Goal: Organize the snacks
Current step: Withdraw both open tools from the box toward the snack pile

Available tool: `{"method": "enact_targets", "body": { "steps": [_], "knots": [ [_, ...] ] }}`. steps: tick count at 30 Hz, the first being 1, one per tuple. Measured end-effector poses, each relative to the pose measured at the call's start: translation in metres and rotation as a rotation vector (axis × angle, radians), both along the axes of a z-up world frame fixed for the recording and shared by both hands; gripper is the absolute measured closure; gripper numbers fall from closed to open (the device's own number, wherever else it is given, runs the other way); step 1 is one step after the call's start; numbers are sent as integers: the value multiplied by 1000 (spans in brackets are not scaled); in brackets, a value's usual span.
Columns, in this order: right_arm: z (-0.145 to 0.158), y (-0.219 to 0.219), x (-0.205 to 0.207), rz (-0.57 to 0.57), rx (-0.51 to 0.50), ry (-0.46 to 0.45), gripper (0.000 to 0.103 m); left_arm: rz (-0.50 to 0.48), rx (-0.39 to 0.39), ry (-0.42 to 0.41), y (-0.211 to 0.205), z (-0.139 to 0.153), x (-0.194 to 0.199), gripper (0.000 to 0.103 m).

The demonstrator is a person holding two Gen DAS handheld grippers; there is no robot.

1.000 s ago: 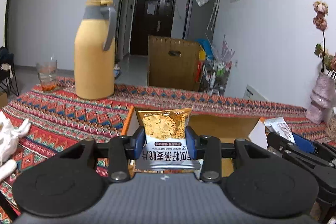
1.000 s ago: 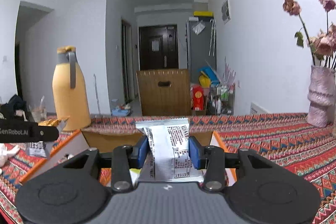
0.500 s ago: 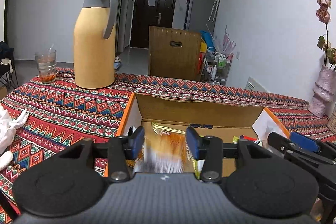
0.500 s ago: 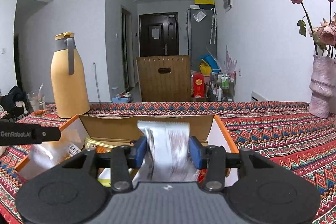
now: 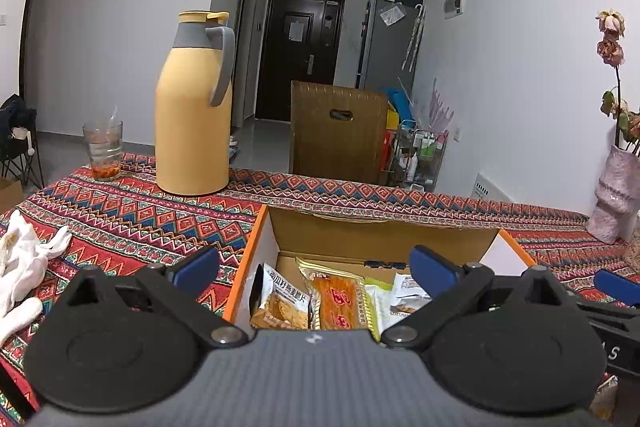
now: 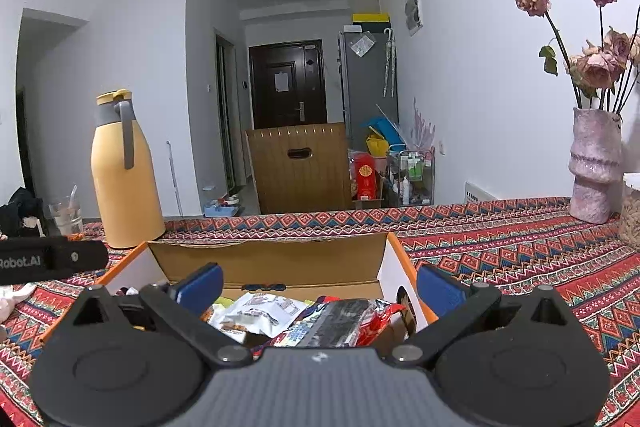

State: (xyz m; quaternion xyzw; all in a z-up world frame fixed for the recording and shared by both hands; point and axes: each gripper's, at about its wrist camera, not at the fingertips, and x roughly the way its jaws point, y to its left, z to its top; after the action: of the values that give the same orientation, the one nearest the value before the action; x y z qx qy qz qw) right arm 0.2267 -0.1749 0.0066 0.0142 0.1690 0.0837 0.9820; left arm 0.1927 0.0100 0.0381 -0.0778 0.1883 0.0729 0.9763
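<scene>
While both grippers (image 5: pixel 314 269) (image 6: pixel 320 285) are opening empty over the snack box (image 5: pixel 376 237), a thermos (image 5: pixel 192 115) stands beyond.

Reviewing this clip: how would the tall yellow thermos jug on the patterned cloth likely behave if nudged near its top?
The yellow thermos jug is tall over a fairly narrow base, so a high push would probably tip it rather than slide it. Its body looks rigid and smooth, likely slippery for pads. The grey handle looks like the safer hold. How full it is cannot be seen, so its weight is uncertain.

A yellow thermos jug (image 5: pixel 193 115) stands on the patterned tablecloth (image 5: pixel 120 219), a glass (image 5: pixel 103 151) near it. White gloves (image 5: pixel 20 259) lie apart
</scene>
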Motion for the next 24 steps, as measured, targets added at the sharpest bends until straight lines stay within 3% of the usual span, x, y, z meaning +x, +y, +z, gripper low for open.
{"method": "enact_targets", "body": {
  "steps": [11,24],
  "knots": [
    [13,-2,-7,-5,4,-12,0,10,-18,-11,3,11,-9,0],
    [32,-8,-45,6,-8,-39,0,-14,-1,-3,0,25,-44,0]
  ]
}}
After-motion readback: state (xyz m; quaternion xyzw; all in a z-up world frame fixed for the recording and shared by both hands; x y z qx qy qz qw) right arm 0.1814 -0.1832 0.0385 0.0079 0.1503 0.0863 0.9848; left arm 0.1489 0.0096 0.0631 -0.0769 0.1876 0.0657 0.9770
